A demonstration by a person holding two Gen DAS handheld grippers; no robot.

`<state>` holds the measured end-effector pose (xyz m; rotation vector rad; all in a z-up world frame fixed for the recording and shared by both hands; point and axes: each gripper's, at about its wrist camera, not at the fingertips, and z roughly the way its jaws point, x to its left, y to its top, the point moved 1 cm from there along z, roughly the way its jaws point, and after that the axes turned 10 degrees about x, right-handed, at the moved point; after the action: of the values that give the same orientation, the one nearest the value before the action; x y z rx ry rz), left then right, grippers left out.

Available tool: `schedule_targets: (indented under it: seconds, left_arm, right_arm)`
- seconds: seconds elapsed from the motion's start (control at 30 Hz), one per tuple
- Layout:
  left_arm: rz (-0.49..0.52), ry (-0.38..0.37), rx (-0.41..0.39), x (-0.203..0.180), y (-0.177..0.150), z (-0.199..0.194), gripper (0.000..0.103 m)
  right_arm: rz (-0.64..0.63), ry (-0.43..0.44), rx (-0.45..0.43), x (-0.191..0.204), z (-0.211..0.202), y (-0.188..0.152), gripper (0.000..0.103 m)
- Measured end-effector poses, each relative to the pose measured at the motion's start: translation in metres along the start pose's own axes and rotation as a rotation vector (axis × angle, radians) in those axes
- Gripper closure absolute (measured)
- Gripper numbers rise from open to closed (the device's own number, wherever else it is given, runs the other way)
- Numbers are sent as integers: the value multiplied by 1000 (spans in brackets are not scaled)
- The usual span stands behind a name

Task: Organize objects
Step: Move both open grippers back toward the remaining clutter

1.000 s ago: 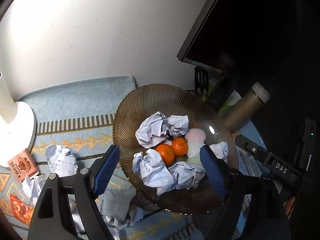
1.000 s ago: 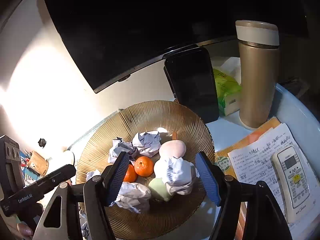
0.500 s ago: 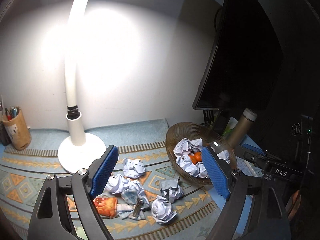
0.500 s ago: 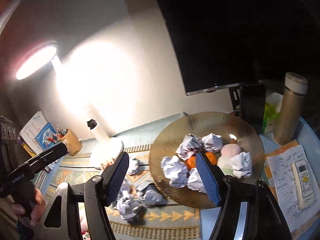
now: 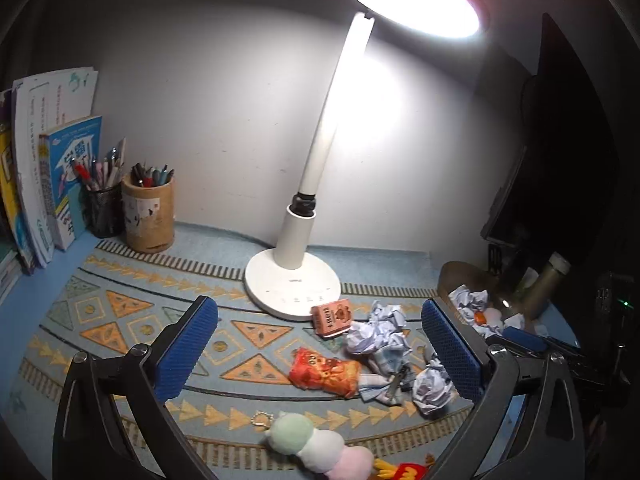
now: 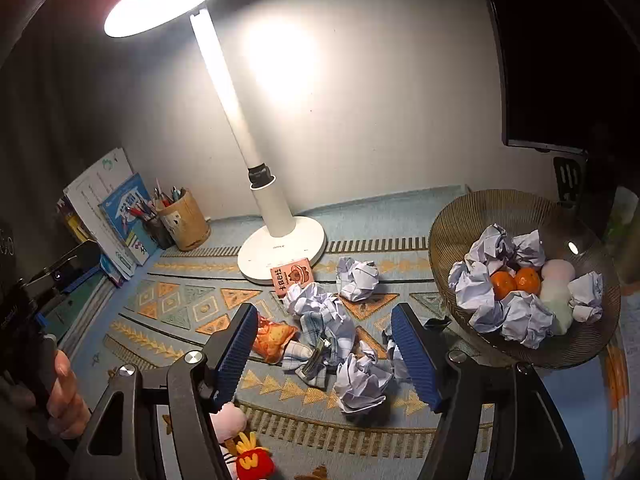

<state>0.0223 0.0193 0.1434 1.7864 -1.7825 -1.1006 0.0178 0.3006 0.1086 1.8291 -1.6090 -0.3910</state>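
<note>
right wrist view is taking in the desk mat (image 6: 168,304), lamp (image 6: 276,240) standing toward its back edge, ribbed bowl (image 6: 460,224) sitting at the right edge and already carrying paper balls, two oranges and a plush. loose clutter is lying mid-mat just in front of the lamp base: checked cloth (image 6: 326,328), orange snack packet (image 6: 274,338), crumpled paper ball (image 6: 360,380) nearest the front edge, small pink card box (image 6: 294,276) touching the lamp base.

right gripper (image 6: 324,354) is hovering about half open, holding nothing. left gripper (image 5: 320,354) is opening toward full width, nothing between its jaws.

likely step: collecting the next paper ball. judging it best to be centring the jaws on one ball only, clear of the cloth, closing gently since paper is crushing easily, then carrying it over the bowl rim.
</note>
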Motion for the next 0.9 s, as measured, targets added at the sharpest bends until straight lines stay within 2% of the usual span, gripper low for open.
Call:
schedule_targets:
  seconds: [0.17,0.3,0.4,0.53,0.9]
  left_arm:
    - [-60,170,53,42,-36,46,1]
    - [-95,256,78,62,-52,70,1]
    - [-117,286,84,71,-58,78,1]
    - [-128,294,102,76,-58,82,1]
    - [-88,300,103,69,-59,83,1]
  right_arm:
    - [-82,-114,-32,10,37,-36,35]
    - [-79,-114,-6,6,63,-55,34]
    - [-73,-118,25,2,74,-58,34]
    - [-50,-94,34,-4,76,-59,21]
    - [-16,-69,38,-10,75,-59,20]
